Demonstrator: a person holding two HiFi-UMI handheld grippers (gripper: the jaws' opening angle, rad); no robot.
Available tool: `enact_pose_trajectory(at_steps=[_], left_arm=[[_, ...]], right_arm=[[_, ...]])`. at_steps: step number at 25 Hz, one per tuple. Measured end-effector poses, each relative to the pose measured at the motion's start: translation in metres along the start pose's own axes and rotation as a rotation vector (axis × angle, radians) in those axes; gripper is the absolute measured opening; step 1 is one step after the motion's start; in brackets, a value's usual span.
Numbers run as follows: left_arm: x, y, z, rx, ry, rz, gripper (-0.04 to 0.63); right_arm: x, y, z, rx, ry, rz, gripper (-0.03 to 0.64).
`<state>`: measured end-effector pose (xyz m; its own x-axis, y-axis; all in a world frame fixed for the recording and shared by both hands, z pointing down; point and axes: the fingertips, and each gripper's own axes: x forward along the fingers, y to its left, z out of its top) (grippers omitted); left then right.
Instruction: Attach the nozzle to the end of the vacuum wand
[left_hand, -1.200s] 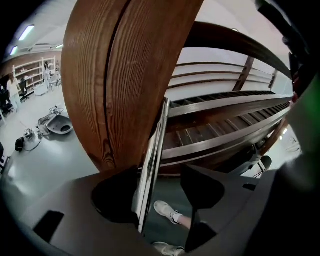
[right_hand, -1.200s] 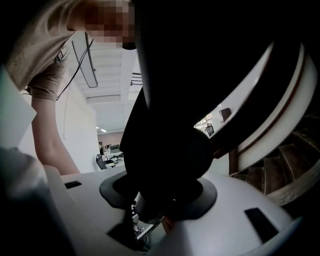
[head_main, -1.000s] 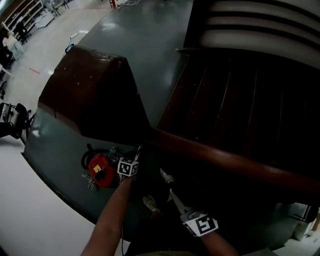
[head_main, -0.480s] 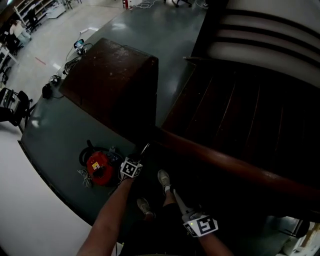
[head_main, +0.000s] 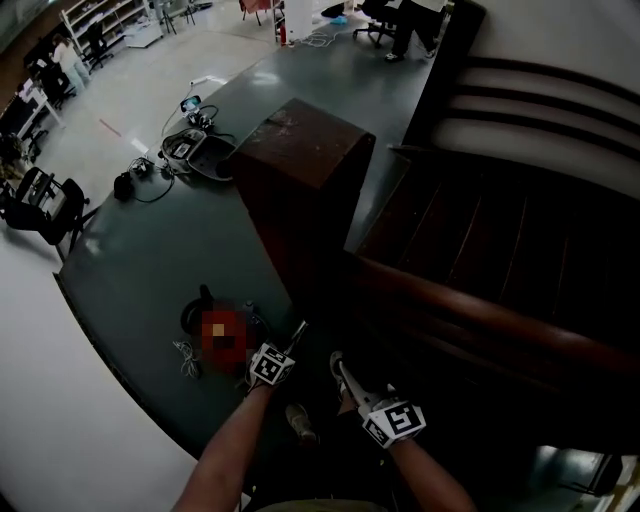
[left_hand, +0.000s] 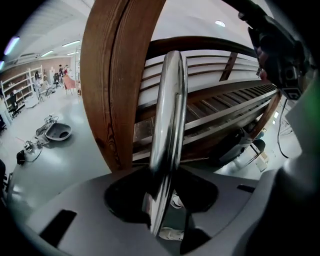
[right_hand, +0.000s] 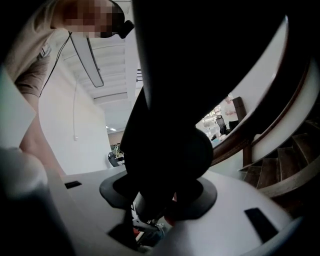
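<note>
Between the jaws of the left gripper (left_hand: 162, 192), just drawn in and now pressing on it: a shiny chrome metal vacuum wand (left_hand: 170, 110), rising steeply. Clamped in the right gripper (right_hand: 160, 200): a bulky black plastic part (right_hand: 165, 140), possibly the nozzle, too dark to be sure. Beyond, a broad brown wooden post (left_hand: 107, 85) and a dark curved wooden handrail (head_main: 470, 315). Farther off, grey-green floor (head_main: 130, 270).

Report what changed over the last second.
The left gripper has just been closing its jaws on the chrome wand. The right gripper drew nearer the left one. It kept its grip on the black part; the vacuum cleaner stayed on the floor.
</note>
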<state>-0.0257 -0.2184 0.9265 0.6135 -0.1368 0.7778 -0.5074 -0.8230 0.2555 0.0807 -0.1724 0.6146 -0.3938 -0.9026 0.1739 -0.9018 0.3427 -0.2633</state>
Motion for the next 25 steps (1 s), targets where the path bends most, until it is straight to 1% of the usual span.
enact_pose_trajectory(at_steps=[3, 5, 11, 15, 21, 25], left_arm=[[-0.032, -0.004, -0.021, -0.016, -0.034, 0.015, 0.161], [-0.053, -0.009, -0.035, -0.021, -0.040, 0.026, 0.161], [-0.101, -0.023, -0.074, -0.017, -0.071, 0.056, 0.161], [-0.126, -0.033, -0.091, -0.020, -0.091, 0.075, 0.161], [-0.153, -0.048, -0.115, -0.012, -0.076, 0.093, 0.161], [-0.164, -0.046, -0.130, -0.039, -0.067, 0.117, 0.160]], right_arm=[[0.009, 0.029, -0.011, 0.012, 0.012, 0.039, 0.189], [0.014, 0.042, -0.026, 0.018, 0.024, 0.053, 0.188], [0.038, 0.090, -0.044, -0.016, 0.063, 0.145, 0.187], [0.052, 0.120, -0.059, -0.020, 0.097, 0.207, 0.188], [0.074, 0.163, -0.085, -0.023, 0.146, 0.297, 0.187], [0.086, 0.182, -0.095, -0.021, 0.169, 0.348, 0.189]])
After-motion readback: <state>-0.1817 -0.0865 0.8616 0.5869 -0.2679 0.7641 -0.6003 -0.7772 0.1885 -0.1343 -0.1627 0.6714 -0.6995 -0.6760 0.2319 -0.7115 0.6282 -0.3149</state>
